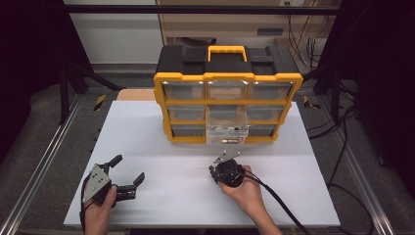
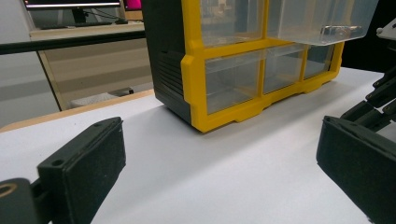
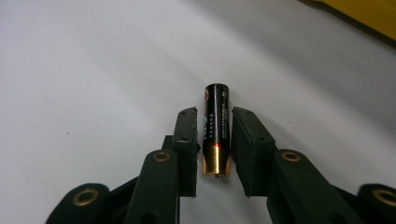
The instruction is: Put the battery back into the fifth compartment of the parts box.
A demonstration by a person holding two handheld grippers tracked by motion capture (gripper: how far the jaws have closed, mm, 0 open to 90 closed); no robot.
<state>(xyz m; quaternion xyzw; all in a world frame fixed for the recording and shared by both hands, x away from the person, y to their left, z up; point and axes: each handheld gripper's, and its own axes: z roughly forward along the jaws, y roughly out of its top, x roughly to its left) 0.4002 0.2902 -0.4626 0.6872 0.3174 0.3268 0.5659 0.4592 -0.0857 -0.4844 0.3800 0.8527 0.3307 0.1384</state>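
The right hand-held gripper (image 3: 214, 149) has its jaws nearly closed around a black-and-gold battery (image 3: 215, 130) on the white table (image 3: 93, 70).

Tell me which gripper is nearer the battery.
Right. The right gripper has the battery between its jaws on the table; the left gripper sits open, far off to the side.

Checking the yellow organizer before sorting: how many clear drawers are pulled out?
1: the clear plastic drawer in the middle column of the yellow-and-black organizer cabinet juts forward; the others sit flush.
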